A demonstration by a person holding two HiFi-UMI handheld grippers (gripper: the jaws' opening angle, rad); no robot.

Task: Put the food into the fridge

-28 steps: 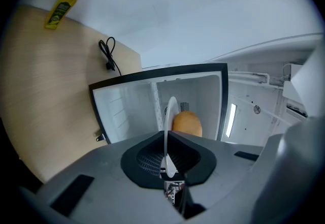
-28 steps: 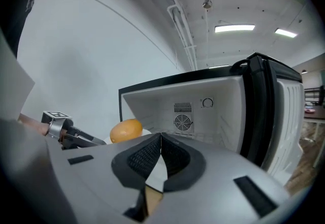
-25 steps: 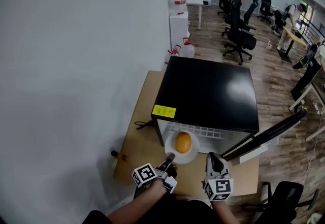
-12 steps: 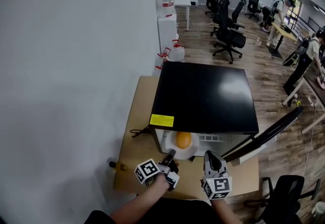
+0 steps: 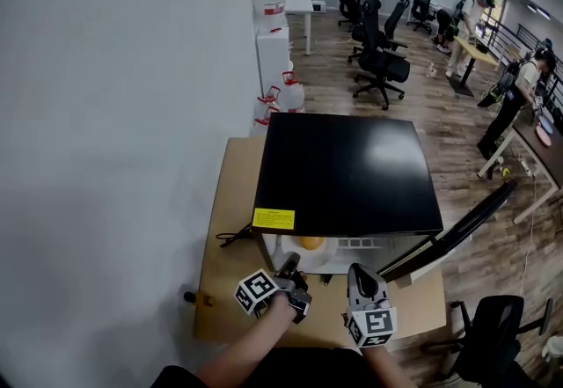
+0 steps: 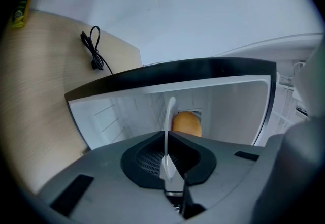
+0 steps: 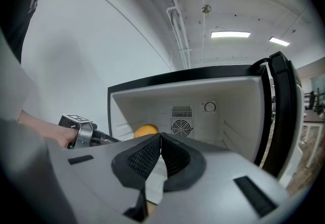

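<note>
**A:** Was there any writing to read?

**B:** Hardly. The black mini fridge [image 5: 343,171] carried a yellow label [image 5: 274,218] at the front left corner of its top, but the print was too small to make out. The cubes on both grippers showed only square black-and-white markers.

**A:** Where was the food?

**B:** The orange [image 6: 186,124] sat on a white plate [image 6: 168,116], inside the open fridge, at its left. The left gripper [image 5: 291,267] was clenched on the plate's near rim.

**A:** And the other tool?

**B:** The right gripper [image 5: 357,273] was at the fridge mouth, jaws pressed together with nothing between them.

**A:** What did each view add?

**B:** From the head, the fridge top hid most of the orange, yet the wooden table [image 5: 227,289] and the door [image 5: 457,232] swung out to the right were plain. The left gripper view showed the plate edge-on and a coiled black cable [image 6: 93,50] on the table by the wall. Only the right gripper view showed the back wall: a round fan grille [image 7: 181,128] and a dial [image 7: 209,107] beside it.
</note>
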